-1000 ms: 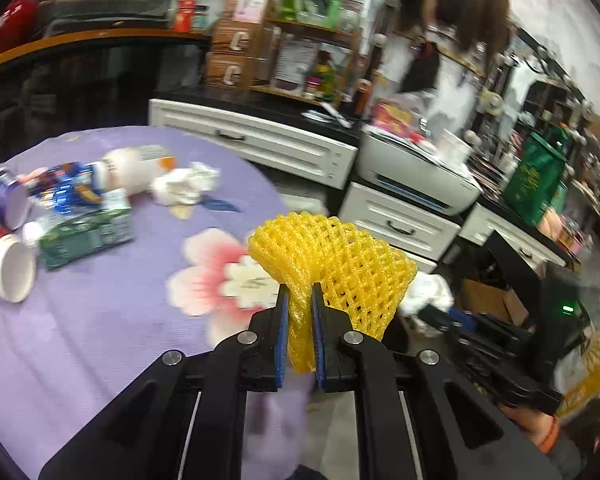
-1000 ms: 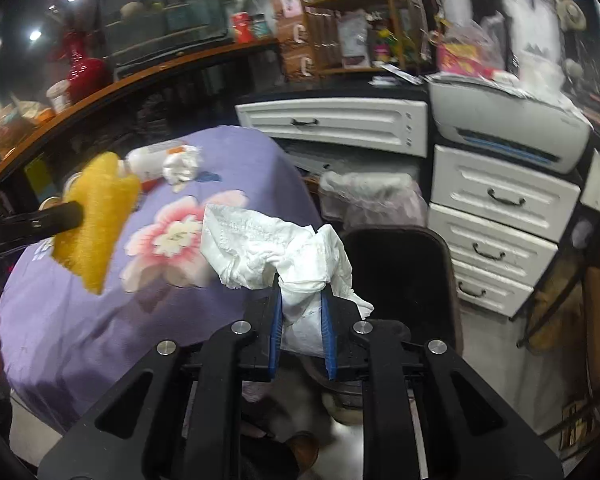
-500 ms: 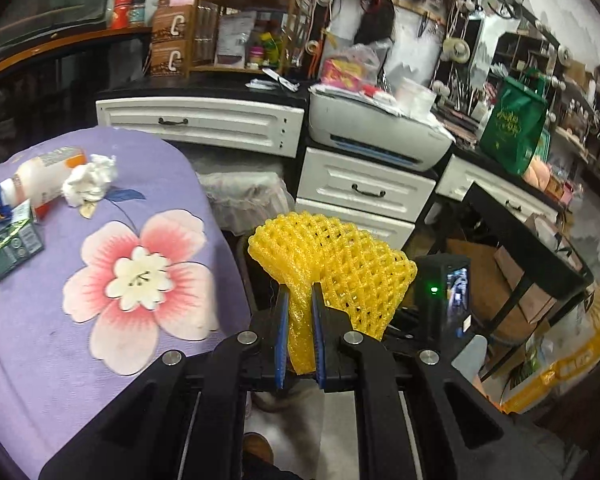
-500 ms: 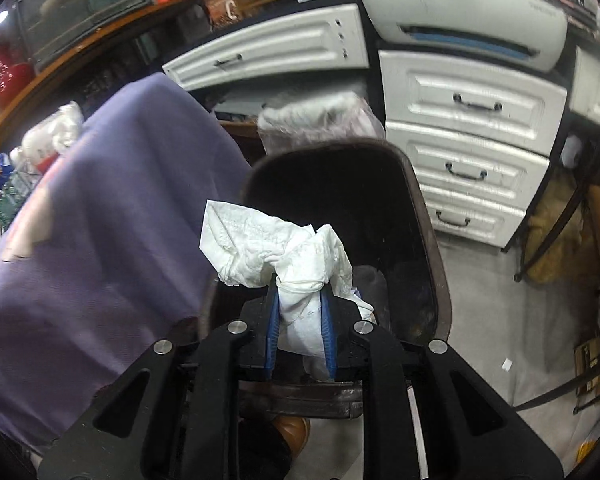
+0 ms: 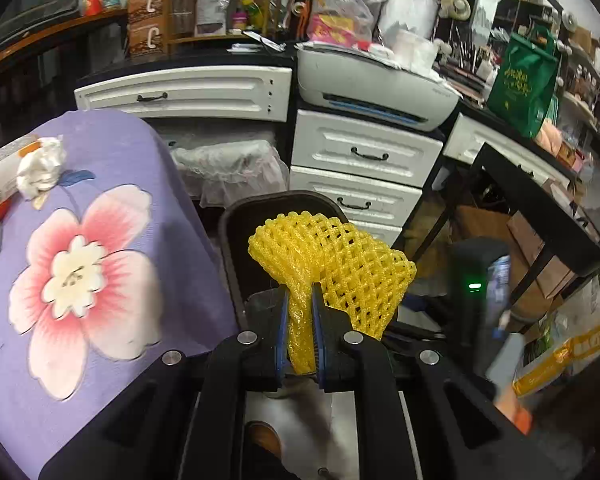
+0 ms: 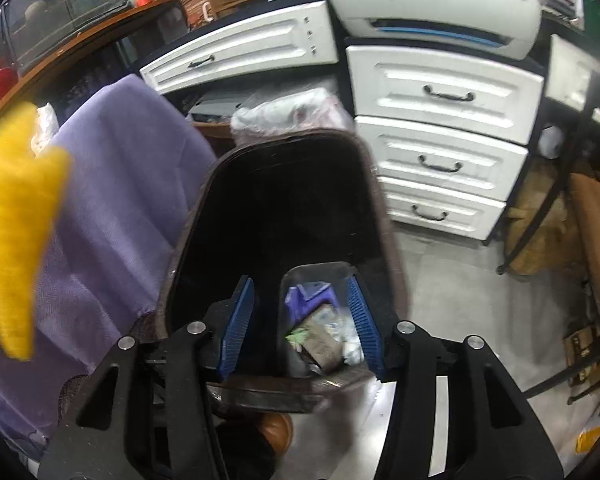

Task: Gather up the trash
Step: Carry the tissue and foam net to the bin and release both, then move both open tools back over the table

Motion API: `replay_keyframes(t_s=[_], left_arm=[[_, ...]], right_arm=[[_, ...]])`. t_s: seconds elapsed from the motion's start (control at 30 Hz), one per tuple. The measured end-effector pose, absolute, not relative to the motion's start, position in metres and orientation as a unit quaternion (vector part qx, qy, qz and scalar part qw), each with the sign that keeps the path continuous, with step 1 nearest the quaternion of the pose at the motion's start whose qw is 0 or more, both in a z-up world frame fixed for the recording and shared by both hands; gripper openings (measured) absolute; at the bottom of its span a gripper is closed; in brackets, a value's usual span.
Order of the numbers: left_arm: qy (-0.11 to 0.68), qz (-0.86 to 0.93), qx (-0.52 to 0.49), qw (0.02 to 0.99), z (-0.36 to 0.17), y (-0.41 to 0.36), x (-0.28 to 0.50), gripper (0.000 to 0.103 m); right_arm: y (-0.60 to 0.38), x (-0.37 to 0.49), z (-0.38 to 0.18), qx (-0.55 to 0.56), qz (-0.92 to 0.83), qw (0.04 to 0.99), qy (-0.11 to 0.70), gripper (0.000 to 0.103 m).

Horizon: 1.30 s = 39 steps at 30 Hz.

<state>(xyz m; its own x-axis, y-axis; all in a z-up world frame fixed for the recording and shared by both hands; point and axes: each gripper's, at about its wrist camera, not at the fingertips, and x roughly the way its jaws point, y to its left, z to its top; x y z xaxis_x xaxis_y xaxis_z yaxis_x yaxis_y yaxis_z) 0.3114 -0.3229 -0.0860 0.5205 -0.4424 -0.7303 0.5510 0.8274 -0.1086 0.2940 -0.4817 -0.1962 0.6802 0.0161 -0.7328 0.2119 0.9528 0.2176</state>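
While the left gripper (image 5: 300,312) clamps a yellow net (image 5: 332,256), the right gripper (image 6: 300,320) hangs spread over a bin (image 6: 380,208) beside the purple tablecloth (image 5: 112,152); white drawers (image 6: 444,120) stand far behind.

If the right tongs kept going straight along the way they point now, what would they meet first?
The right tongs, open and holding nothing, point down into the dark bin. Straight on, they would probably first meet the trash at its bottom, though depth inside the bin is hard to judge.
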Motion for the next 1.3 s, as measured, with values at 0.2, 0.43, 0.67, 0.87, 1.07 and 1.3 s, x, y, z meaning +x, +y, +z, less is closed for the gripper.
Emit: replay_keyframes(t_s=[0.2, 0.43, 0.67, 0.87, 1.07, 1.3], left_arm=[[0.417, -0.280, 0.097, 0.859, -0.111, -0.348, 0.327, 0.011], [0.442, -0.263, 0.119, 0.849, -0.140, -0.372, 0.343, 0.011], [0.466, -0.248, 0.133, 0.839, -0.166, -0.384, 0.353, 0.012], [0.469, -0.261, 0.135, 0.833, -0.166, -0.385, 0.347, 0.032], [0.444, -0.273, 0.122, 0.844, -0.146, -0.378, 0.339, 0.066], [0.421, -0.270, 0.109, 0.859, -0.125, -0.366, 0.328, 0.078]], right_arm=[[-0.501, 0.262, -0.170, 0.129, -0.097, 0.916, 0.366, 0.063], [-0.523, 0.226, -0.154, 0.118, -0.133, 0.922, 0.344, 0.067], [-0.533, 0.210, -0.147, 0.116, -0.143, 0.924, 0.336, 0.069], [-0.541, 0.205, -0.142, 0.144, -0.151, 0.920, 0.331, 0.069], [-0.541, 0.202, -0.137, 0.153, -0.152, 0.921, 0.326, 0.069], [-0.533, 0.201, -0.124, 0.154, -0.144, 0.925, 0.317, 0.070]])
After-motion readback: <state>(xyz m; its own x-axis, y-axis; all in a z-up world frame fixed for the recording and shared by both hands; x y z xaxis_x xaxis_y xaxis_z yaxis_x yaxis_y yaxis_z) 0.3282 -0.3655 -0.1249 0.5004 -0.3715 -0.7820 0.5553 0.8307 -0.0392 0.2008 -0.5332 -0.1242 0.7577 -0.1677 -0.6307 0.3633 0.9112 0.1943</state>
